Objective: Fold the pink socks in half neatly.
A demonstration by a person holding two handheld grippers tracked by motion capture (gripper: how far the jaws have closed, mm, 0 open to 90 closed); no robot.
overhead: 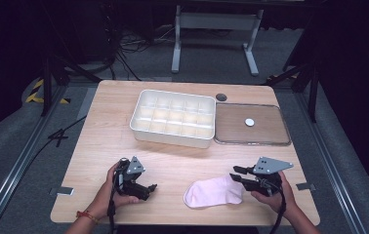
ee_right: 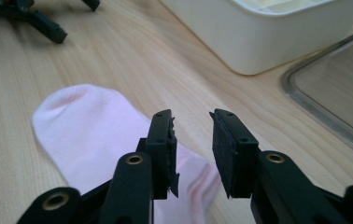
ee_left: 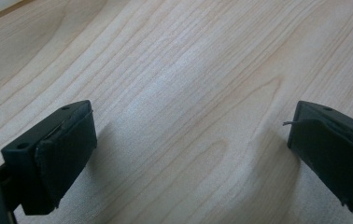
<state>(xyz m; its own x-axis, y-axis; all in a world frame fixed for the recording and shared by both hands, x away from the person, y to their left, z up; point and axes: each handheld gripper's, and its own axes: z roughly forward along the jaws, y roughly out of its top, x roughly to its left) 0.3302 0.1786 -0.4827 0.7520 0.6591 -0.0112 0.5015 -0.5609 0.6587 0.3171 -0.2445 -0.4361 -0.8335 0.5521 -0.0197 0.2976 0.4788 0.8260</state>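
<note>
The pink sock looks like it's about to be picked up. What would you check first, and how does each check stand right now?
1. Right claw open: ok, a narrow gap between its jaws.
2. Right claw at the pink sock: ok, it sits over the cuff end.
3. Sock already gripped: not ok, the jaws have not closed on it.
4. Left claw out of the way: ok, wide open over bare table.
5. White compartment box free of contents: ok.
6. Clear lid off the box: ok, flat beside it.
</note>
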